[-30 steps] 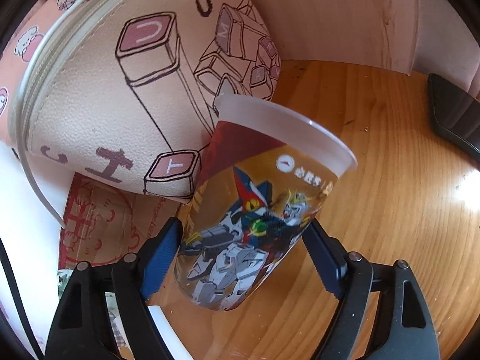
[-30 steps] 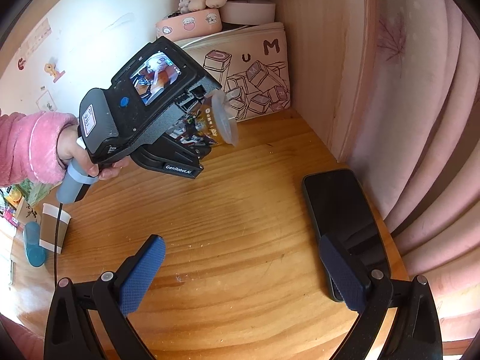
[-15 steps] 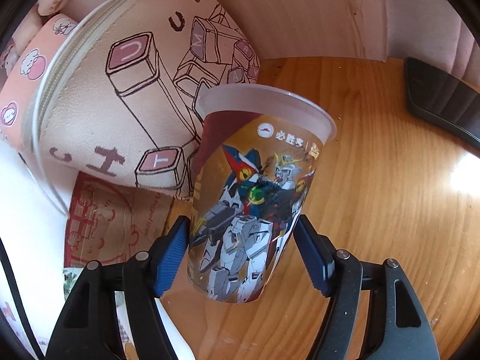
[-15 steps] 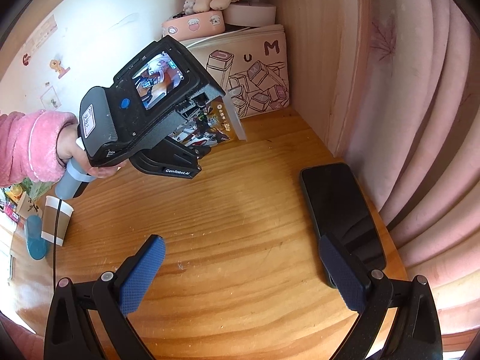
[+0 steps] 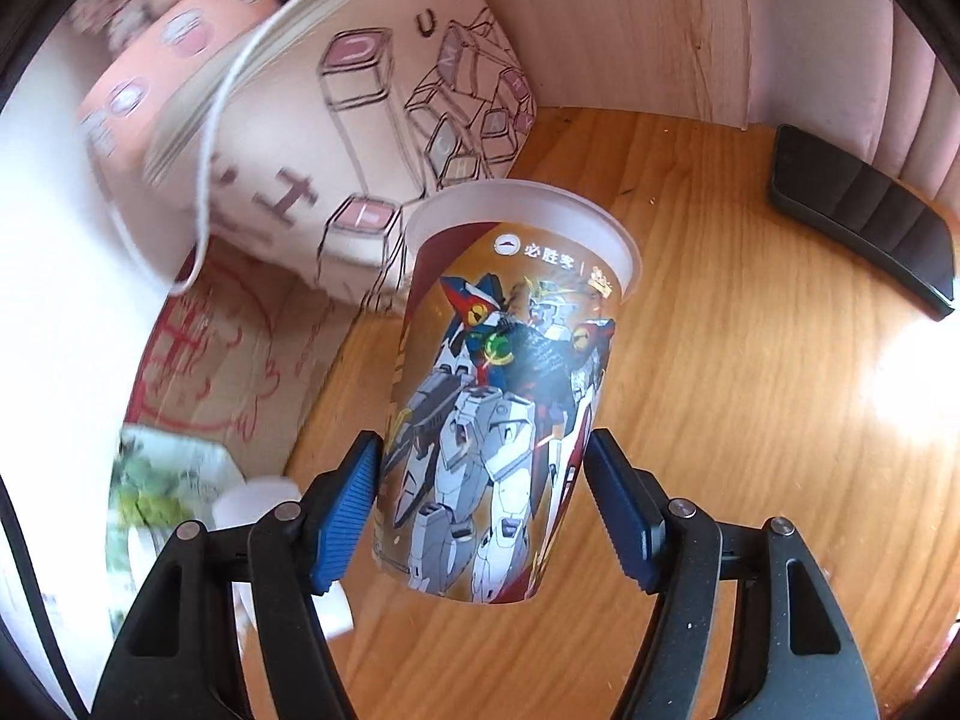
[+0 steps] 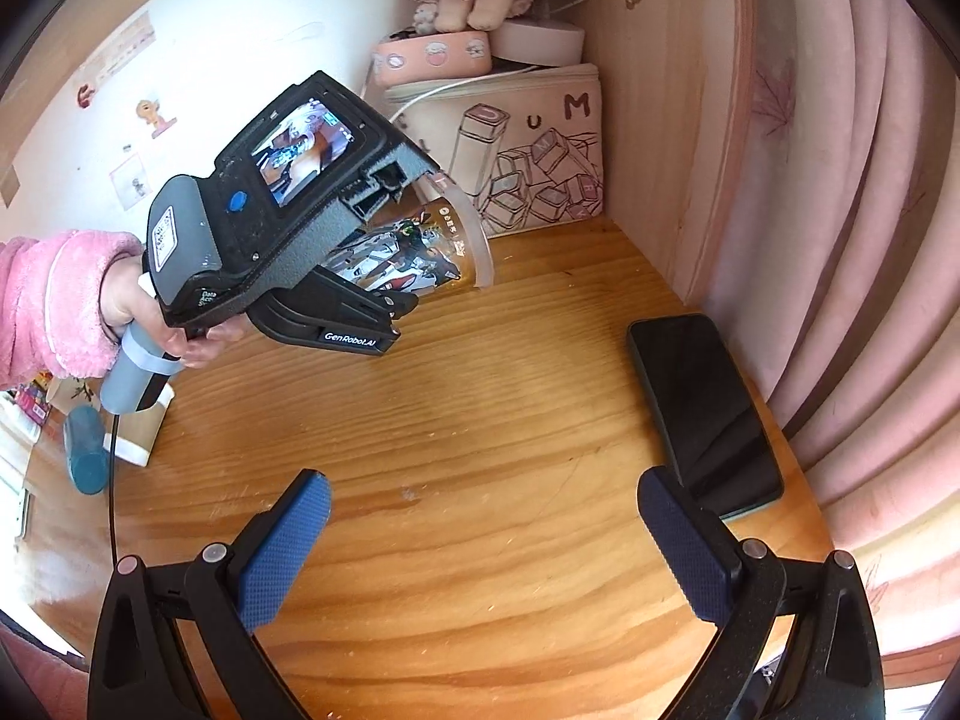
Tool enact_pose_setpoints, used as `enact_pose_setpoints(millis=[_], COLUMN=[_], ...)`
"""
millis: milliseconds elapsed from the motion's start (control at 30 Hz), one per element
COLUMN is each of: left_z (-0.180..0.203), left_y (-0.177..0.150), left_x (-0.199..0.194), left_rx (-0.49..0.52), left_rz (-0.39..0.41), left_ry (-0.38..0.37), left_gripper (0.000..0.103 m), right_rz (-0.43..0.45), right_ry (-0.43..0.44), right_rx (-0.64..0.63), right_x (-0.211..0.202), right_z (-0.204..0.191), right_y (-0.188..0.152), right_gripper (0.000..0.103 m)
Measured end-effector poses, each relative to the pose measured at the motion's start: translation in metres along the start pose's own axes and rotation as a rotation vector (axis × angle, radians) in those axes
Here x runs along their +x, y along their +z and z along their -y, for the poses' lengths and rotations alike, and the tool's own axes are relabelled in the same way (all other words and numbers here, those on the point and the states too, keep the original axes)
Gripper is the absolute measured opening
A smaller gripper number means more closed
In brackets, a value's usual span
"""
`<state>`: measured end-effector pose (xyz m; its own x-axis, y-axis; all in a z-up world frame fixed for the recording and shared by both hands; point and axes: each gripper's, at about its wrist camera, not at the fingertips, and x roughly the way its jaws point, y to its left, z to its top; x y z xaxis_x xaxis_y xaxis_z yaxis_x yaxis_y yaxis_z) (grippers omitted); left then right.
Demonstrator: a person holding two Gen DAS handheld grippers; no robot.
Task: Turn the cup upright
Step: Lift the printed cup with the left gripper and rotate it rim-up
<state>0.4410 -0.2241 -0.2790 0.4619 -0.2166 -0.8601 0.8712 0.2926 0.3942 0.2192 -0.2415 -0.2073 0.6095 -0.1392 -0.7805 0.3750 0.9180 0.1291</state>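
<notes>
While the left gripper clamps its blue fingers on the lower body of the printed cup, the cup hangs in the air above the wooden table near its far edge, tilted with its rim toward the patterned pouch. The flip looks partway done; next it needs turning rim-up and lowering base-first. Toward the right edge, the right gripper hovers with fingers wide, holding nothing, beside a dark phone.

"GenRobot.AI" on left tool; "UM" on pouch; "必胜客" on cup.
</notes>
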Motion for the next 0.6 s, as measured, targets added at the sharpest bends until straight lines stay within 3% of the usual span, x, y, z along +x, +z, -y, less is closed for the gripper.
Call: enact_pose_setpoints(millis=[600], left_z=[-0.006], left_y=[-0.1], left_x=[-0.098], left_rx=[-0.209], left_rz=[0.026], left_ry=[-0.008], left_gripper=[0.072], right_rz=[0.039], right_ry=[0.027], right_rx=[-0.088], right_x=[-0.041], right_z=[-0.079], right_y=[-0.038], right_gripper=[0.103])
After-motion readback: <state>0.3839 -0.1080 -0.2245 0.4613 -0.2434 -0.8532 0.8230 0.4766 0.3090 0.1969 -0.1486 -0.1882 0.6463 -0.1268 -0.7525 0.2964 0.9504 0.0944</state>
